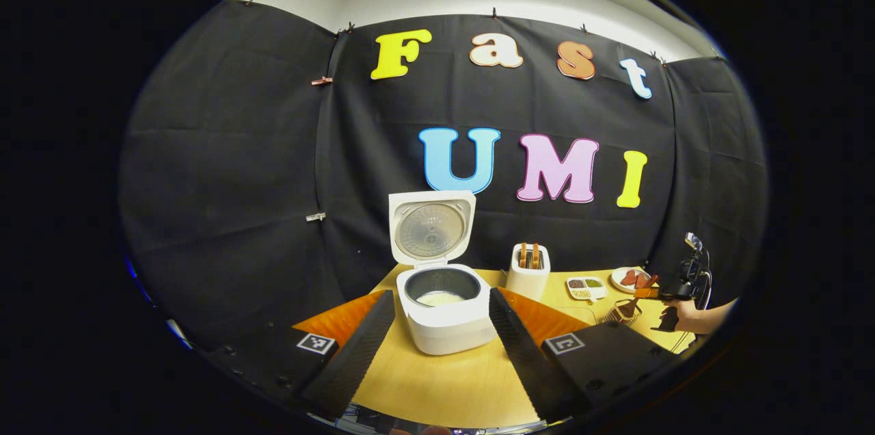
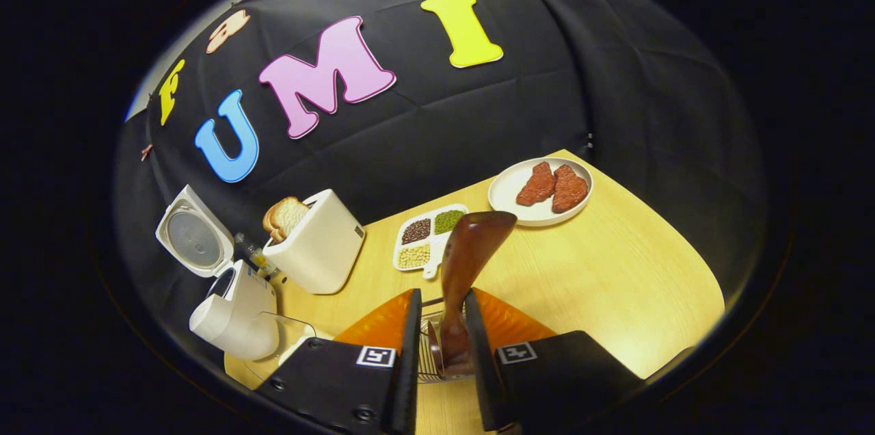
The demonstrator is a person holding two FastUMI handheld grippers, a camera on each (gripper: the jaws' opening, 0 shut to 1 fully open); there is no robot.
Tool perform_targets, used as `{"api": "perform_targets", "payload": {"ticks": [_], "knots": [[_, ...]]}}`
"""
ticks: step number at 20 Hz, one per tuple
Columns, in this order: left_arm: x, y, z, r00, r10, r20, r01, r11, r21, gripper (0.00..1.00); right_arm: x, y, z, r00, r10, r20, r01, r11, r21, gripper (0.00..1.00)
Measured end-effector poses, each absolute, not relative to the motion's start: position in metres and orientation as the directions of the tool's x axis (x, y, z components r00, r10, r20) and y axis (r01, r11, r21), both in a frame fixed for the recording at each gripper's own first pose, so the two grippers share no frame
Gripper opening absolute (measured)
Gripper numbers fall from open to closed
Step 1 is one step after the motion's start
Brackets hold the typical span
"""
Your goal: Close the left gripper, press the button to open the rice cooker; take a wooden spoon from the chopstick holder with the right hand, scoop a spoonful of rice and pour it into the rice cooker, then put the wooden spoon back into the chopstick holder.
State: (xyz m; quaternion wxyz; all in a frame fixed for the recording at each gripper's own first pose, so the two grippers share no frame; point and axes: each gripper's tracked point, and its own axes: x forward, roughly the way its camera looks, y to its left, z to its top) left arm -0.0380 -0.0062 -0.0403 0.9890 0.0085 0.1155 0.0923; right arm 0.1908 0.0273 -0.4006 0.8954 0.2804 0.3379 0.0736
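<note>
The white rice cooker stands straight ahead with its lid raised and a pale layer in the pot. My left gripper is open, one finger on each side of the cooker and short of it. Far right, a hand holds my right gripper over the wire chopstick holder. In the right gripper view, my right gripper is shut on the wooden spoon. Its bowl points up and its handle reaches down into the chopstick holder. The rice cooker stands open at the left.
A white toaster with bread slices stands beside the cooker. A divided dish of grains and a plate with meat pieces sit near the back of the wooden table. A clear container is next to the cooker.
</note>
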Motion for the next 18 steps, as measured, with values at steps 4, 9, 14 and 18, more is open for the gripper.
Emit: {"api": "perform_targets", "payload": {"ticks": [4,9,14,18], "knots": [[-0.03,0.003,-0.032,0.964,0.184,-0.191,-0.184,0.983,0.017,0.95,0.168,0.012,-0.395,0.757,0.299,-0.581,0.056,0.857,0.513,0.87],[-0.012,0.012,-0.012,0.983,0.149,-0.111,-0.152,0.988,-0.015,0.95,0.136,-0.007,-0.37,0.775,0.248,-0.581,0.08,0.874,0.48,0.98],[0.017,0.02,0.014,0.995,0.096,-0.027,-0.095,0.995,0.036,0.95,0.103,-0.019,-0.323,0.819,0.201,-0.537,0.087,0.882,0.463,0.98],[0.052,0.027,0.057,0.995,0.045,0.091,-0.051,0.997,0.066,0.95,0.083,-0.019,-0.278,0.853,0.185,-0.487,0.06,0.894,0.445,0.98]]}}
